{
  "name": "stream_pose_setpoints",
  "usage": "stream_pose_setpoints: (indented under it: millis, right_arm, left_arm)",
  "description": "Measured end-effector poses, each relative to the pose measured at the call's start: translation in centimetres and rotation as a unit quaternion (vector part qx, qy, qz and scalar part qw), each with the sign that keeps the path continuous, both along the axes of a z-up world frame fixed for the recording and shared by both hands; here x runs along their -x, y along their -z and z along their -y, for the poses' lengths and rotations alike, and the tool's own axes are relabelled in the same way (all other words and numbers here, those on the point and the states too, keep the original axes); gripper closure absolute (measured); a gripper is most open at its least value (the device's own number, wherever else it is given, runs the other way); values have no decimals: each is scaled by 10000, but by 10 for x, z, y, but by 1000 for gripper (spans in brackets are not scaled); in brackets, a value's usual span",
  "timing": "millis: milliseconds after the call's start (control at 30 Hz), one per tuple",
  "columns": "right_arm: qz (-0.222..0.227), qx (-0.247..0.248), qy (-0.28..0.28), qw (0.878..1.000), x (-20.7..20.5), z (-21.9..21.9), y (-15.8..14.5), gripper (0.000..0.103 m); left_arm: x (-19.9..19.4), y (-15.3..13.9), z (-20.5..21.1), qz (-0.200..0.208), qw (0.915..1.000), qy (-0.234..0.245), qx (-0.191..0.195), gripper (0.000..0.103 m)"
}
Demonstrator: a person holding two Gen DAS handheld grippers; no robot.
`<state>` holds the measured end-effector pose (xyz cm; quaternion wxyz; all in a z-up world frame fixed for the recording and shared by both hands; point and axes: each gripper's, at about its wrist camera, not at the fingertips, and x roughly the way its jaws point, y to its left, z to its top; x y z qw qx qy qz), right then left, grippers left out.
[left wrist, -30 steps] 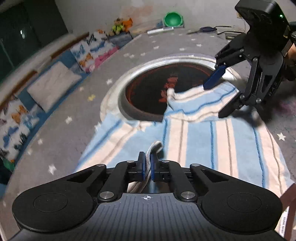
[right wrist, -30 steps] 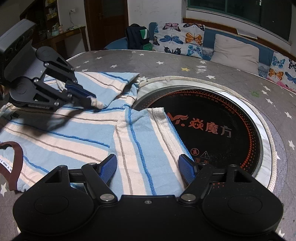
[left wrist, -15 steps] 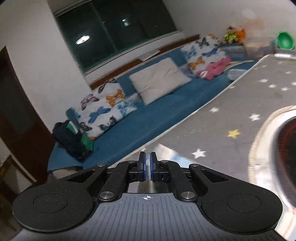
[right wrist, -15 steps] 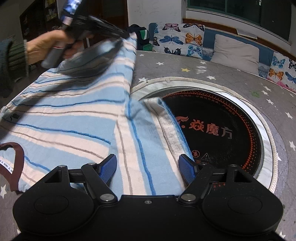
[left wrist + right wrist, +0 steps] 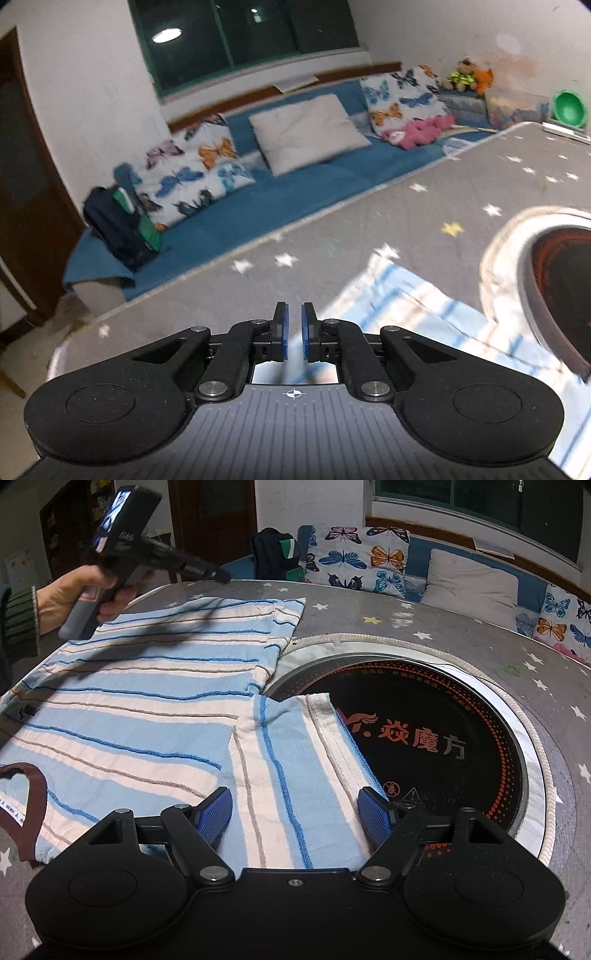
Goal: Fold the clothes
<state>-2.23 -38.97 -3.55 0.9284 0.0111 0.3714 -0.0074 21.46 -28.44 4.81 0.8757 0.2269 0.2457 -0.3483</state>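
Striped shirt (image 5: 147,701) lies spread flat on the star-print counter (image 5: 369,602), mostly left of the round black cooktop (image 5: 424,738) set into the counter. Far sleeve (image 5: 280,627) lies flat just beyond the cooktop's left rim; near sleeve (image 5: 295,757) drapes over the rim onto the black glass. Brown collar (image 5: 33,794) sits at the shirt's near-left edge.

Left gripper (image 5: 292,332) is raised above the shirt's far-left part, held by a hand (image 5: 77,594). Its jaws stand narrow, a slim gap between the blue pads, nothing in them. Right gripper (image 5: 295,812) hovers low over the near sleeve, beside the cooktop's near-left rim. Its jaws stand wide, straddling the sleeve, not closed on it.

Progress, as a judgement: shirt is laid out, no fold visible in body or sleeves. All folds are left: sleeves in, then body. Near sleeve looks like the likely pick, since the wide jaws frame it.
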Motion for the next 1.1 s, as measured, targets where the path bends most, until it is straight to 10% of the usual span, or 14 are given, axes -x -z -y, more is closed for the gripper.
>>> stream_pose_setpoints:
  millis: [500, 1100]
  right_arm:
    - [-30, 11, 7, 10000, -1, 0, 0, 25]
    - [20, -274, 255, 9993, 15, 5, -5, 25]
  left_arm:
    - [14, 41, 65, 74, 9992, 170, -353, 93]
    - [102, -39, -89, 279, 9941, -965, -399, 73]
